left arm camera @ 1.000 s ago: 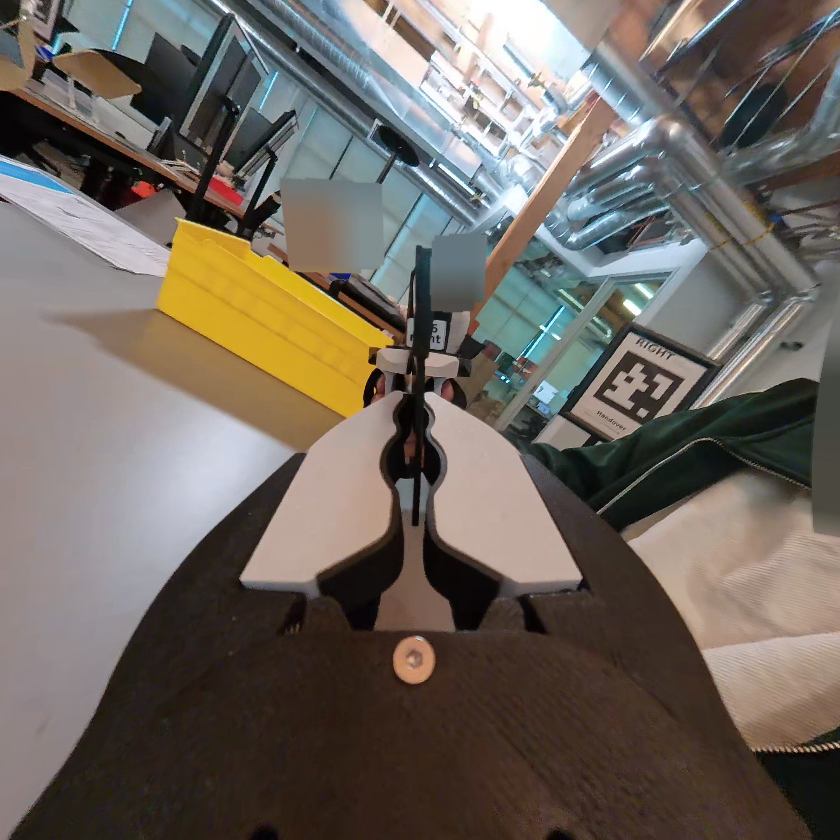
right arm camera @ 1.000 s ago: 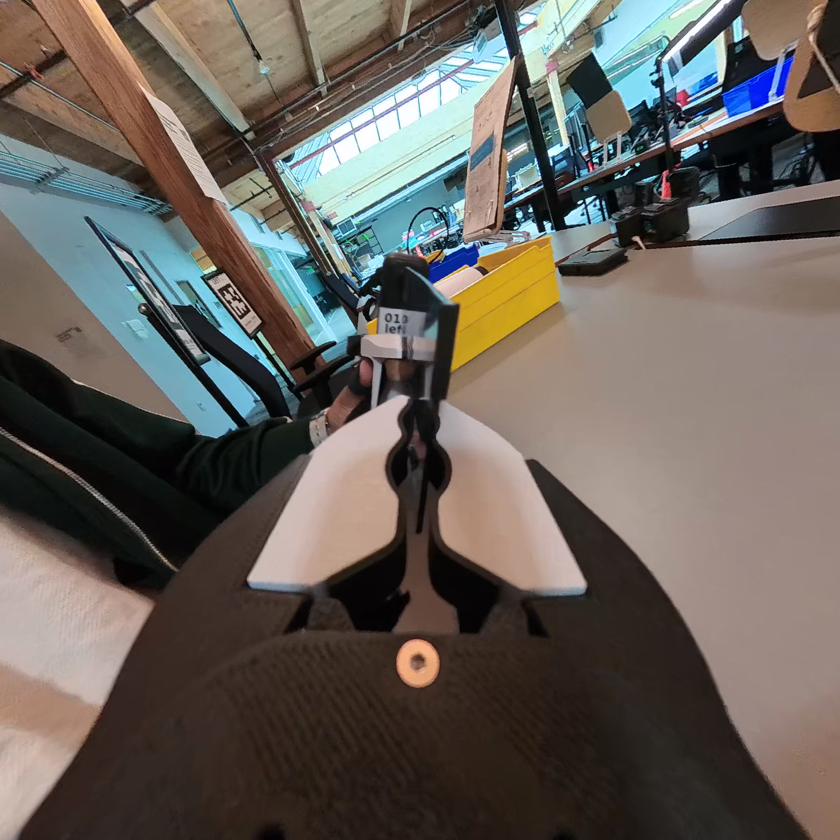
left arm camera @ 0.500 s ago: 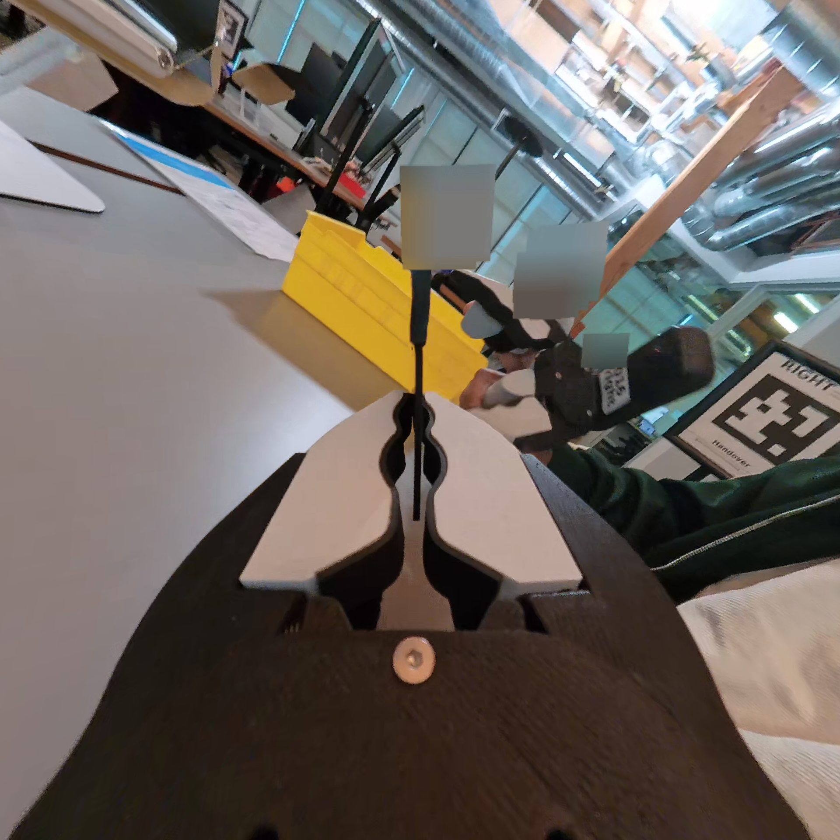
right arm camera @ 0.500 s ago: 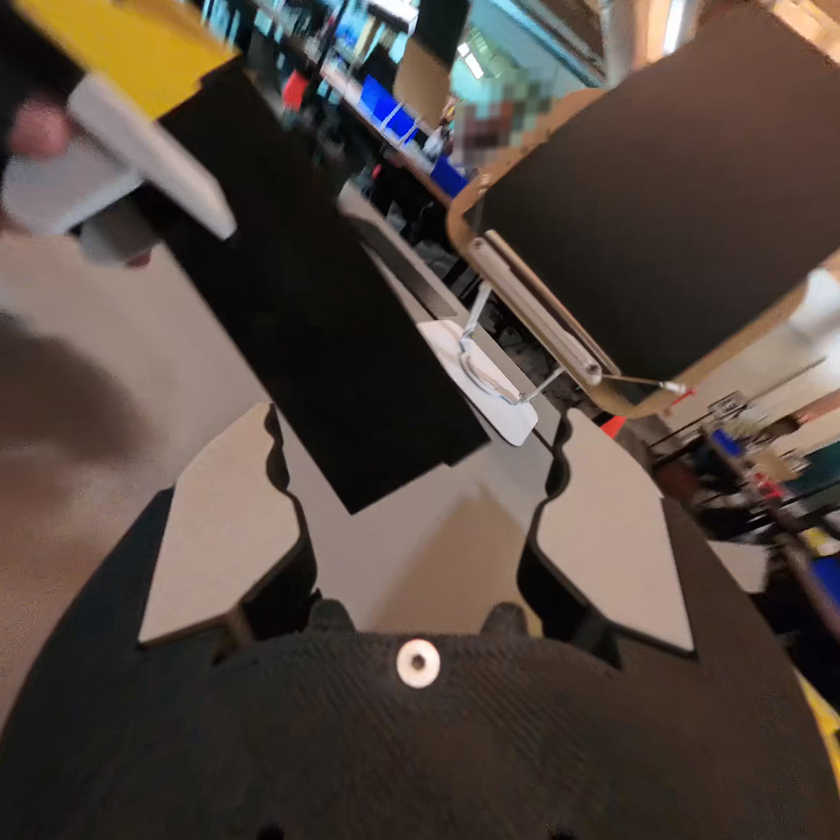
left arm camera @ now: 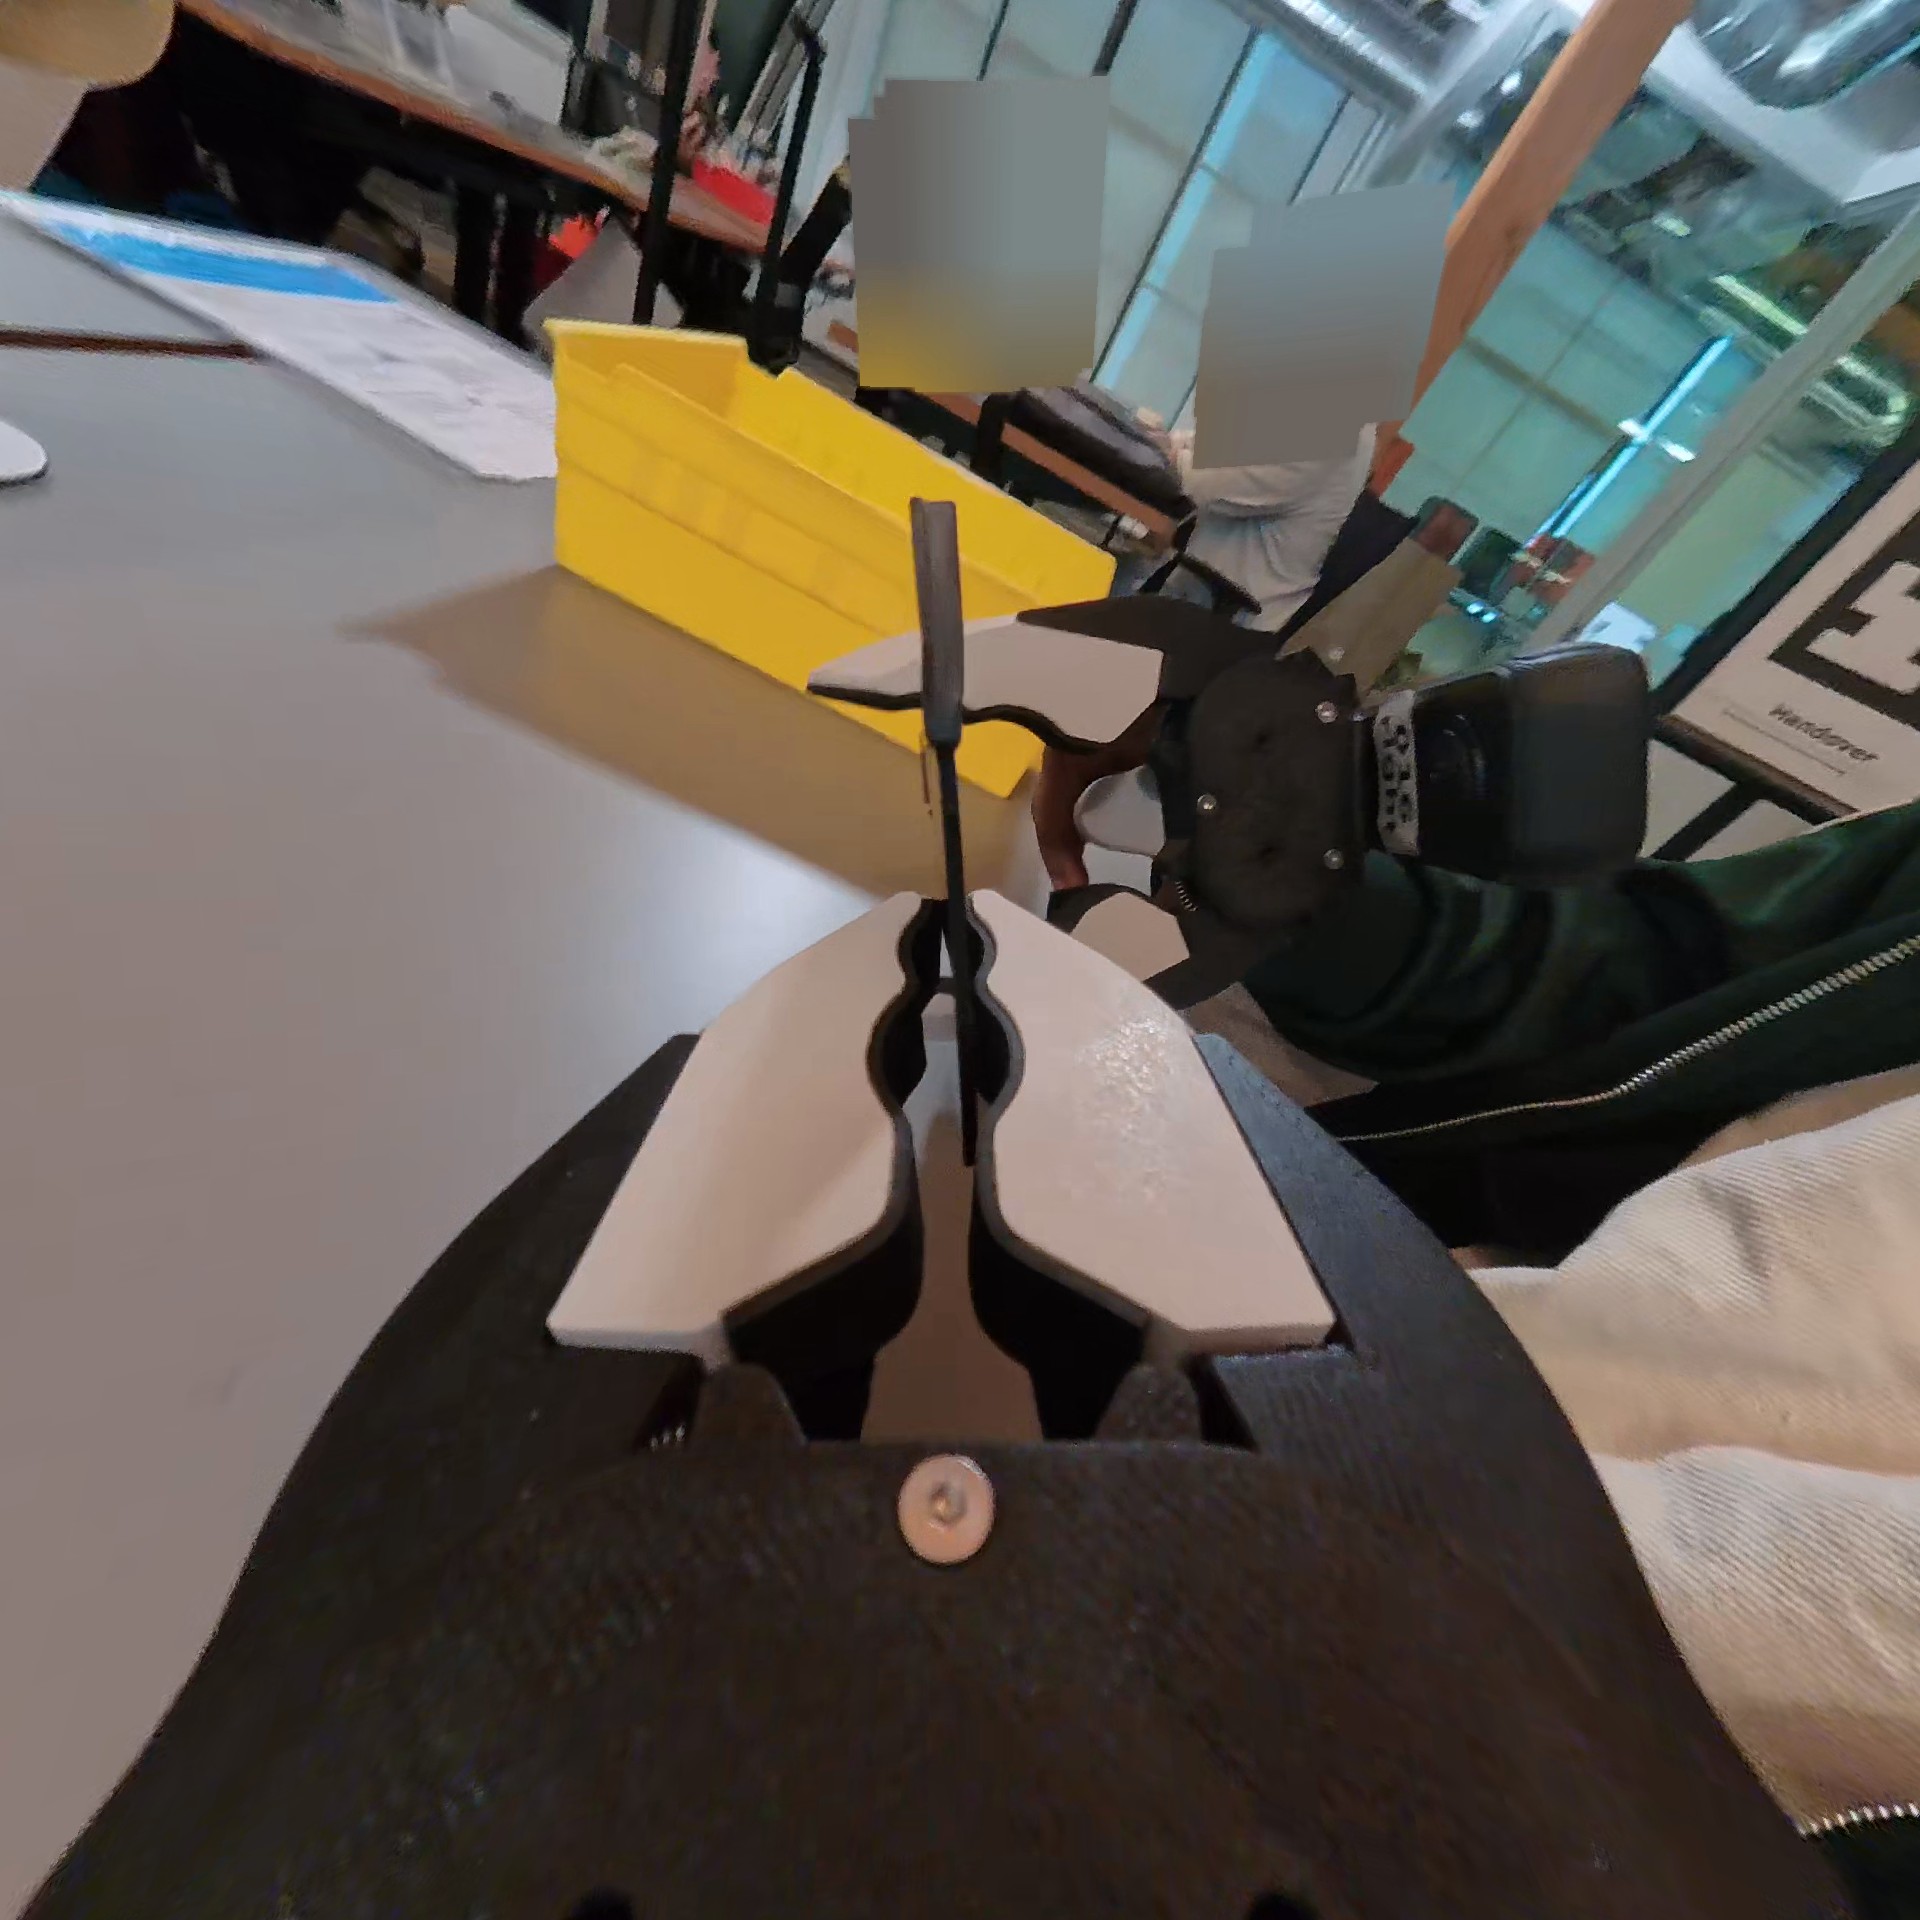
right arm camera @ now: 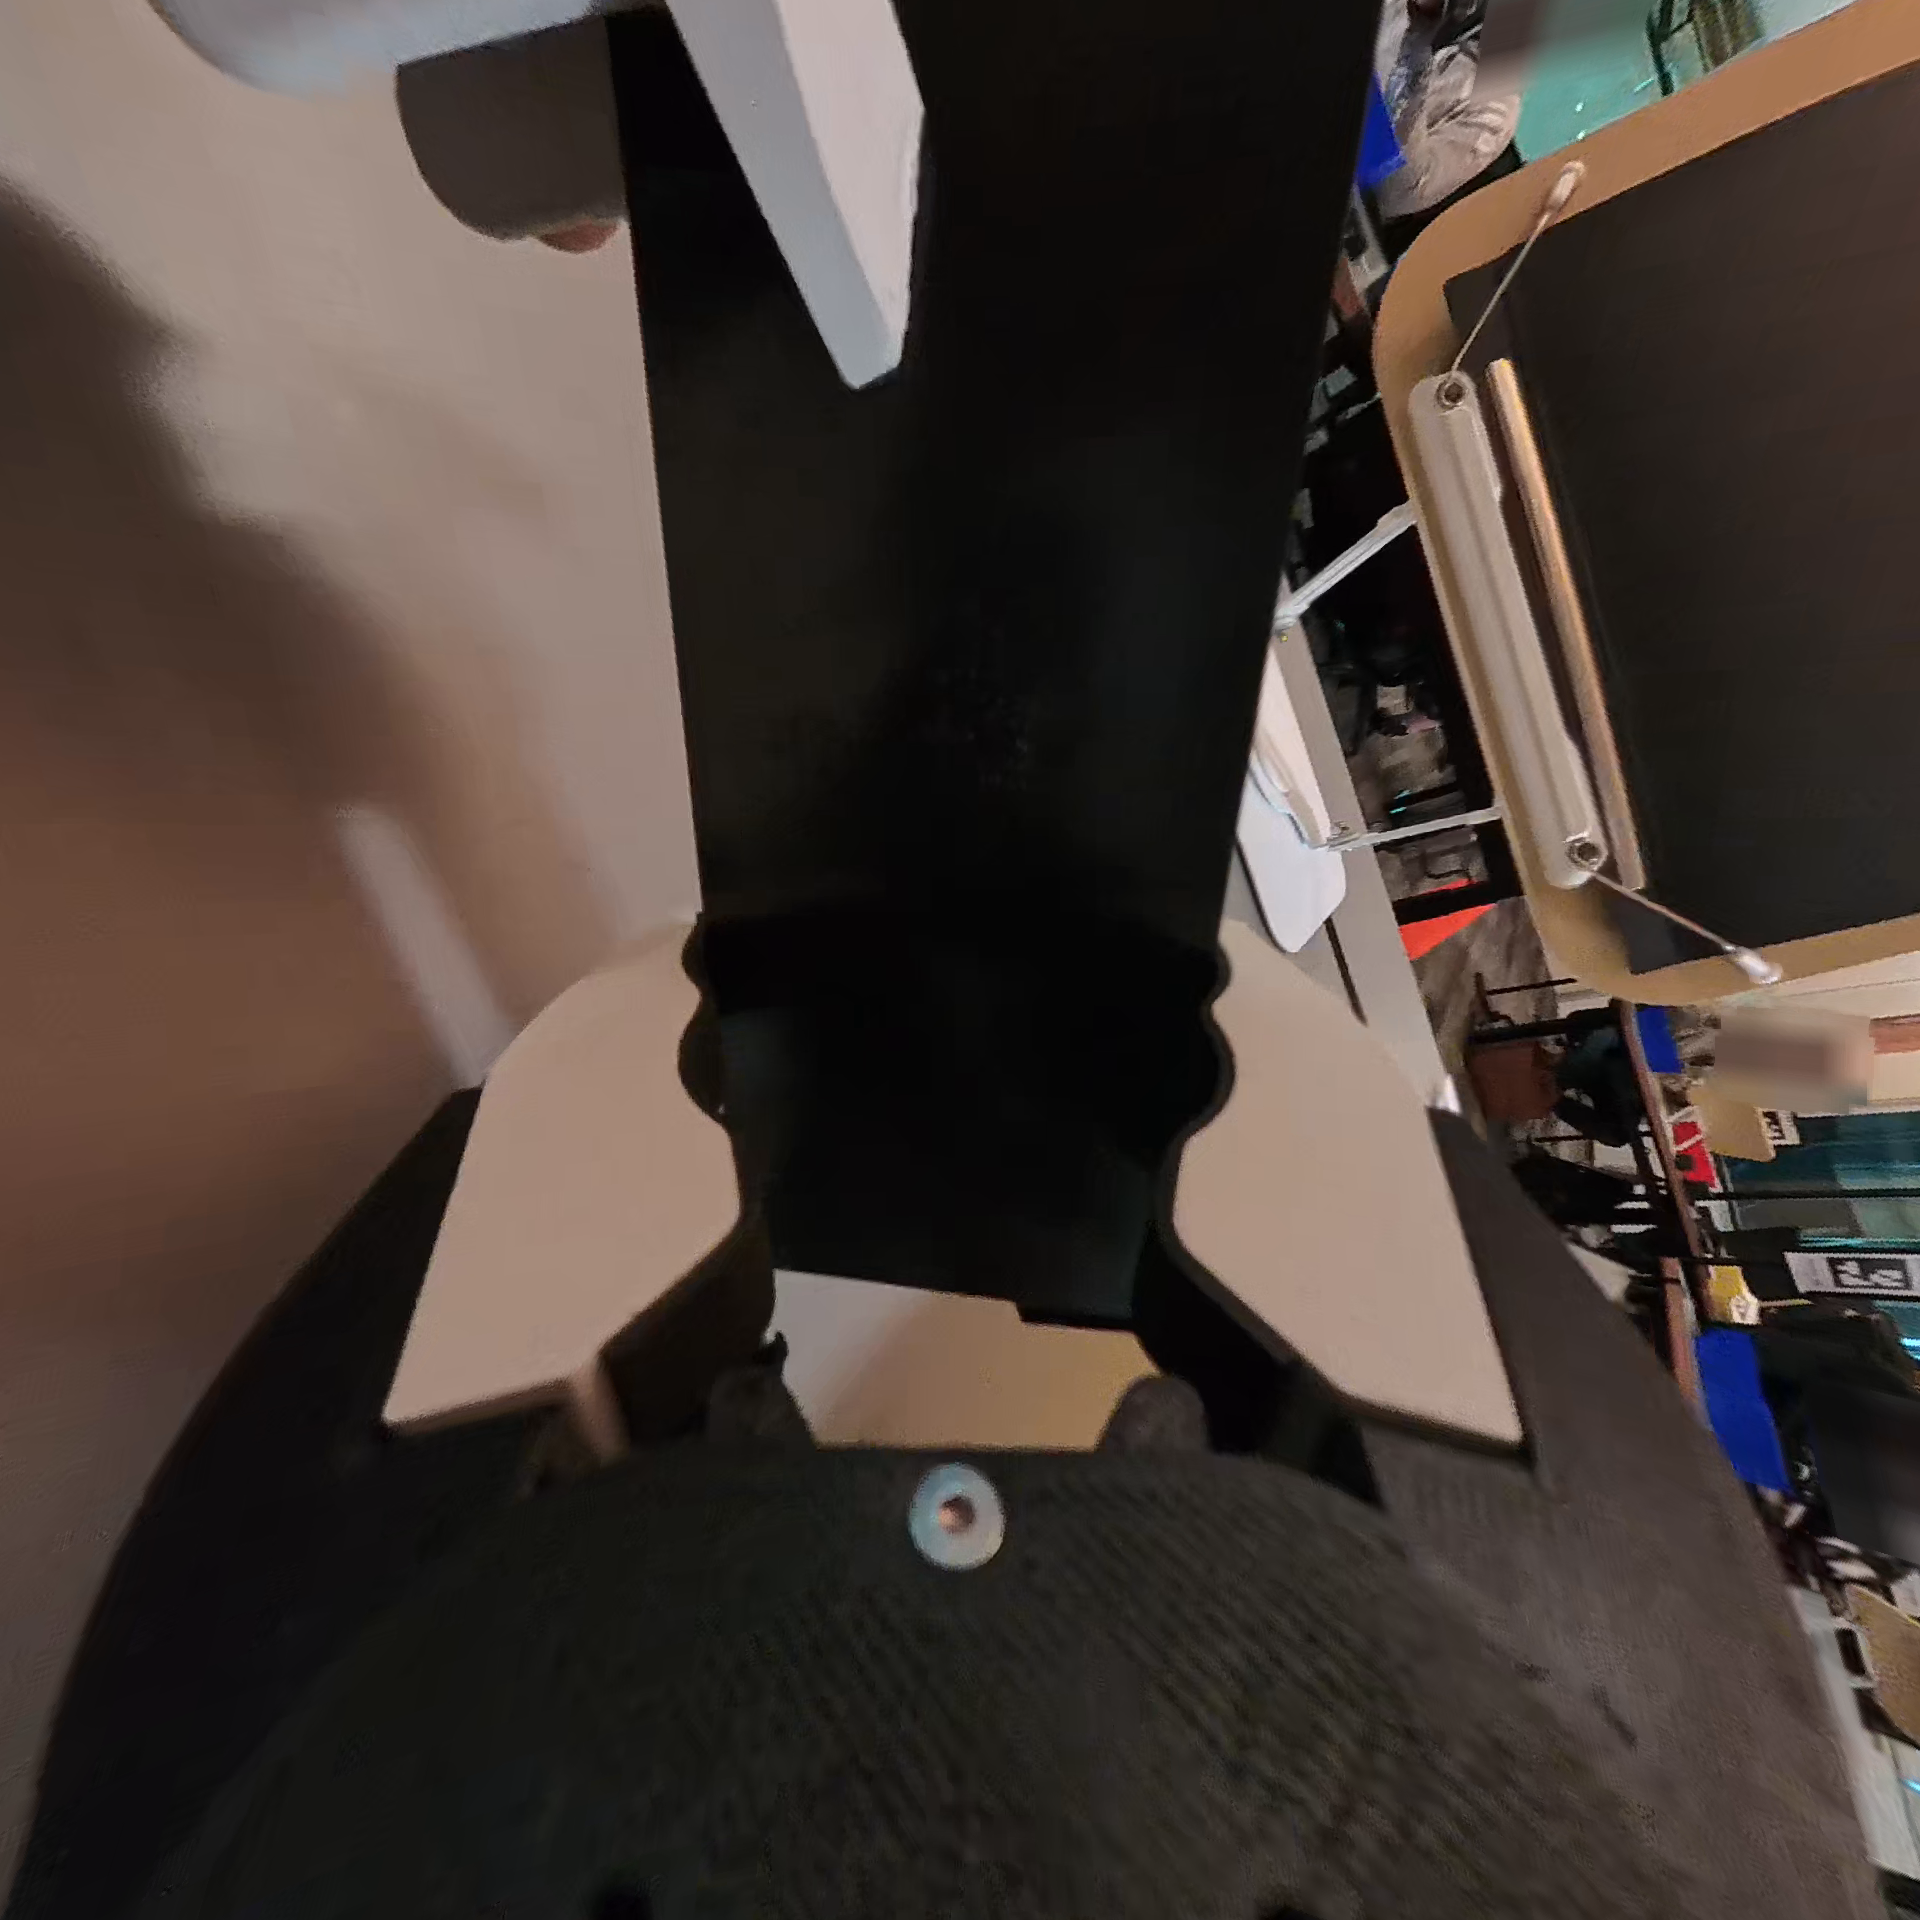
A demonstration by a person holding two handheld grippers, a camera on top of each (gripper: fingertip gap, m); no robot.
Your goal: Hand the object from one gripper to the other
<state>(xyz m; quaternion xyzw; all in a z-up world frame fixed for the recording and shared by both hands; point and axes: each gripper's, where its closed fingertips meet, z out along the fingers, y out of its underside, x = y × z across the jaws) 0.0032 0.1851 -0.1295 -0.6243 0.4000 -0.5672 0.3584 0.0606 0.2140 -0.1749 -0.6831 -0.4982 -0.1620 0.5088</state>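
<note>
The right gripper (right arm camera: pixel 956 1049) stands spread wide, a flat black panel (right arm camera: pixel 977 623) lying between its fingers and running up out of view. A pale finger of the left gripper (right arm camera: pixel 810 177) lies across the panel's top. Beneath is the beige bench (right arm camera: pixel 416 520).
</note>
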